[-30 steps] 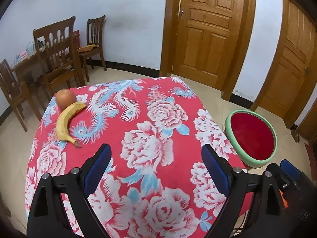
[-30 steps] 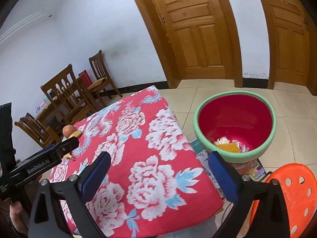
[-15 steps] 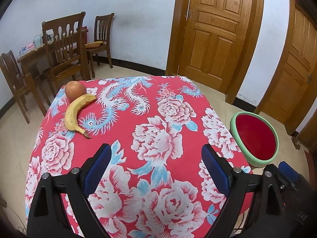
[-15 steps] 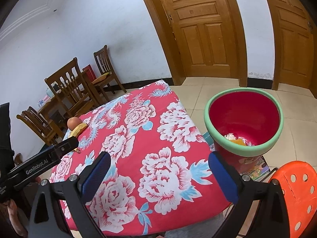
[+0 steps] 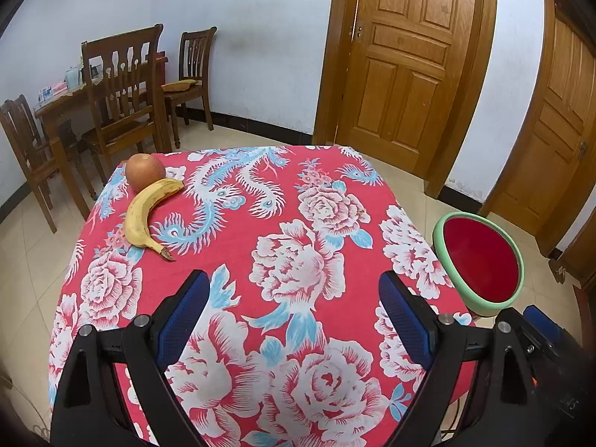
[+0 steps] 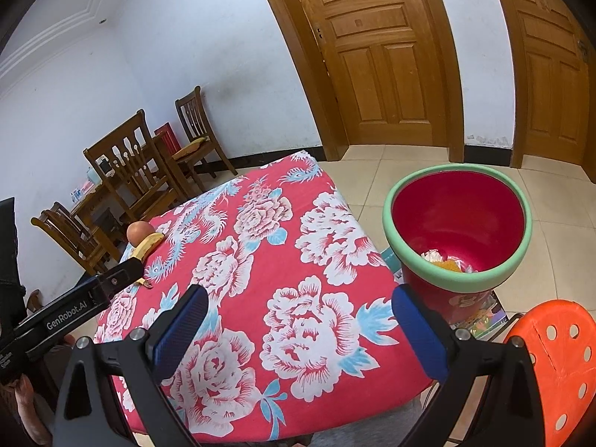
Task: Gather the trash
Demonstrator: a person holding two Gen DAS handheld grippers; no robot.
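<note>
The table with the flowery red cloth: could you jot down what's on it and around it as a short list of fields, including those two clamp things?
table: covered by a red floral tablecloth
fruit: a yellow banana touching a round orange-brown fruit, at the far left corner
bin: a red bucket with a green rim on the floor beside the table's right edge
bin contents: some pale and orange scraps at the bottom
left gripper: open, empty, over the cloth
right gripper: open, empty
nearby: an orange plastic stool next to the bucket
</note>
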